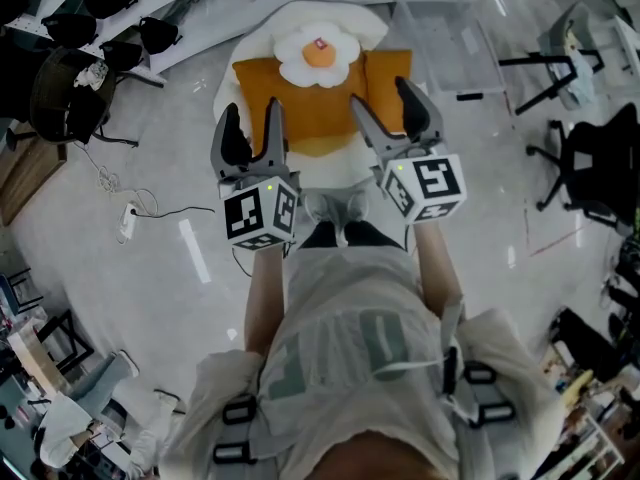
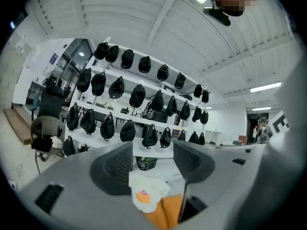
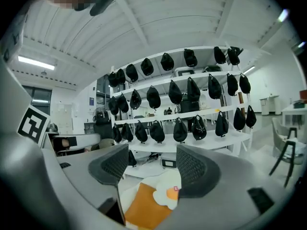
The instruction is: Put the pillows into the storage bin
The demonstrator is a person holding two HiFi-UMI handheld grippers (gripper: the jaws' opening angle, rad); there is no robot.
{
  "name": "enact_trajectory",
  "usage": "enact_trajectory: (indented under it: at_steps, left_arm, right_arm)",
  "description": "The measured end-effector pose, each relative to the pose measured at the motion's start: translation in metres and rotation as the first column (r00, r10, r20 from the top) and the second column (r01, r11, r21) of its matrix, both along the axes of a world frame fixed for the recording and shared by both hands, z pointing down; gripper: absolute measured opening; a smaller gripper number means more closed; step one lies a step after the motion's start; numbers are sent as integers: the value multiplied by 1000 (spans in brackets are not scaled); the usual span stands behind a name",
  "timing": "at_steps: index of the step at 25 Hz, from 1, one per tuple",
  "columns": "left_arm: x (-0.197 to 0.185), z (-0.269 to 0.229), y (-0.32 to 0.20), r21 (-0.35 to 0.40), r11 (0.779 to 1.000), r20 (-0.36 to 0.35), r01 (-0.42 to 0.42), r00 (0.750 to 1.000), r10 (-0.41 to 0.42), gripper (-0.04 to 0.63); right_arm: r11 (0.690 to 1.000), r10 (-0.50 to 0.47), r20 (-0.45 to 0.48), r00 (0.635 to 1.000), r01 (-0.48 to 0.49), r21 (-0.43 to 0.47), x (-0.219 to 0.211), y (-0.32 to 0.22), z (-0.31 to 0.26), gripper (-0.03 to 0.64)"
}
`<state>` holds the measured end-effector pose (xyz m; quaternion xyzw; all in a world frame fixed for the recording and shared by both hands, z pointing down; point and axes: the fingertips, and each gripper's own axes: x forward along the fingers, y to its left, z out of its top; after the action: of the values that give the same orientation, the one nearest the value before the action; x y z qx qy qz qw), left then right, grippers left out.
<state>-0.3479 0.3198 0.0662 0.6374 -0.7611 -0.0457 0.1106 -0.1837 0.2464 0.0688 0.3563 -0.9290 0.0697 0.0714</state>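
A stack of pillows lies on the floor ahead: a fried-egg pillow point(image 1: 318, 56) on an orange pillow point(image 1: 300, 103), on a big white pillow point(image 1: 330, 18). A clear storage bin point(image 1: 450, 43) stands to their right. My left gripper point(image 1: 252, 118) hovers open over the orange pillow's near left part, with nothing between its fingers. My right gripper point(image 1: 382, 96) is open over the near right part, also bare. In the left gripper view the jaws point(image 2: 153, 155) frame the egg pillow point(image 2: 146, 195) below. In the right gripper view the gripper point(image 3: 152, 159) stands above the orange pillow point(image 3: 144, 207).
Office chairs point(image 1: 590, 158) stand at the right and a black chair point(image 1: 70, 98) at the left. A power strip with cable point(image 1: 128, 220) lies on the floor at the left. White shelves of black caps point(image 2: 139, 99) fill the background. My feet point(image 1: 345, 233) are just behind the pillows.
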Motion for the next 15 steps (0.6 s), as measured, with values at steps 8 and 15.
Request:
enact_trajectory:
  at_steps: [8, 15]
  left_arm:
    - [-12, 22, -20, -35, 999, -18, 23, 1000, -23, 244]
    - [-16, 79, -102, -76, 991, -33, 114, 993, -116, 244]
  right_arm:
    - [999, -10, -40, 999, 11, 35, -6, -28, 15, 284]
    - [999, -29, -100, 995, 30, 15, 12, -136, 72, 282]
